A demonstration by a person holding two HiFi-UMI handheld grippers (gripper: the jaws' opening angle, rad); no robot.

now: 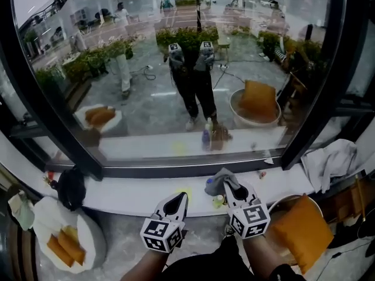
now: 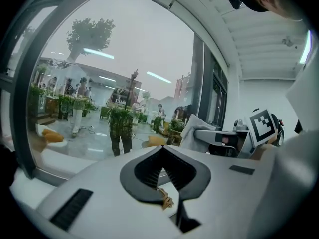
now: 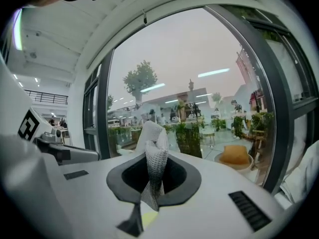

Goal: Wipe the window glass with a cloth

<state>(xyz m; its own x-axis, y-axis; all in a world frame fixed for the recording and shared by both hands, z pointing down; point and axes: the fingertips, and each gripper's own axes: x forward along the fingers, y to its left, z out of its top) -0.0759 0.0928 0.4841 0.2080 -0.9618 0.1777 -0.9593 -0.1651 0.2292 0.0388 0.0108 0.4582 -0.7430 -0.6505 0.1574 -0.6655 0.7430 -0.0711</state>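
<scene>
Pinching a grey cloth [image 1: 218,181], the right gripper [image 1: 235,191] is seen at lower centre of the head view, jaws clamped on it, below the window glass [image 1: 176,86]. The left gripper [image 1: 179,201] beside it is held closed, empty.

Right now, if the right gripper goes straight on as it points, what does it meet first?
Probably the window glass, cloth leading: the right gripper is shut on the cloth and points at the pane. Depth unclear.
</scene>
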